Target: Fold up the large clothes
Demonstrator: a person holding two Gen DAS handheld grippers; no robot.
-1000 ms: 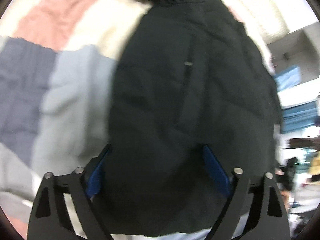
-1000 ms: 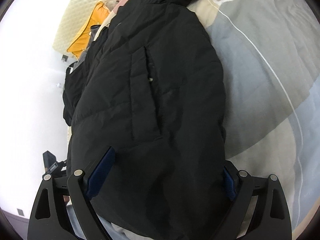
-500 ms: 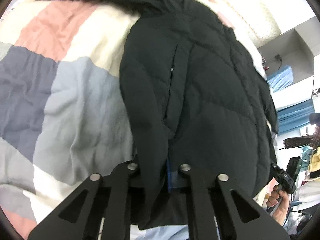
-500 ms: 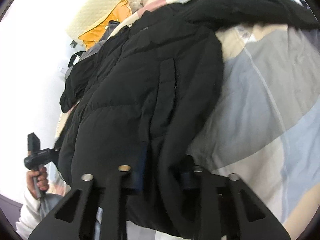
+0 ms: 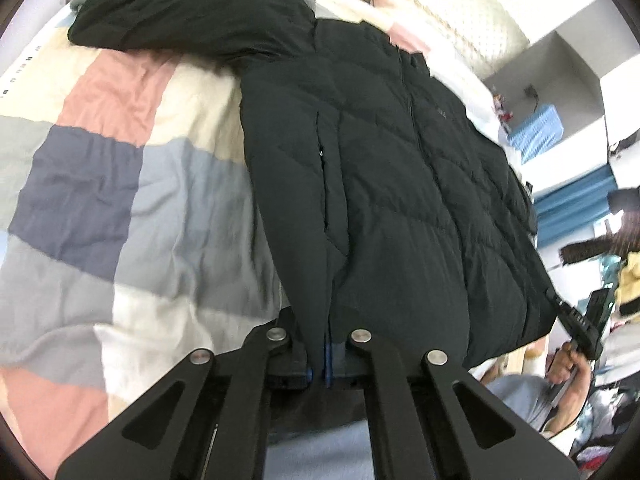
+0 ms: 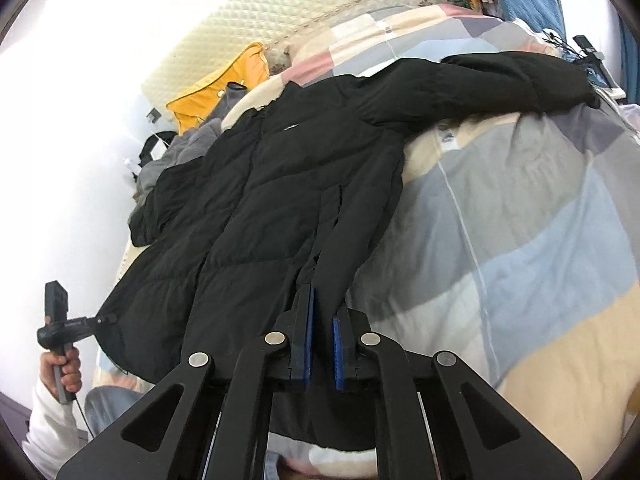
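Note:
A black quilted jacket (image 5: 384, 184) lies front up on a patchwork bedspread (image 5: 100, 184), sleeves spread out. My left gripper (image 5: 319, 354) is shut on the jacket's hem at one bottom corner, beside the pocket. My right gripper (image 6: 322, 334) is shut on the hem at the other bottom corner of the jacket (image 6: 280, 200). One sleeve (image 6: 500, 80) stretches to the far right in the right wrist view. The other sleeve (image 5: 188, 20) runs to the upper left in the left wrist view. Each gripper shows small in the other's view, held in a hand.
A yellow pillow (image 6: 220, 88) and grey clothes (image 6: 176, 152) lie at the head of the bed, by a cream quilted headboard (image 6: 320, 12). Blue curtains (image 5: 572, 204) and cluttered shelves stand beside the bed.
Both grippers went from wide open around the hem to shut on it. Both have pulled back, so more of the jacket shows.

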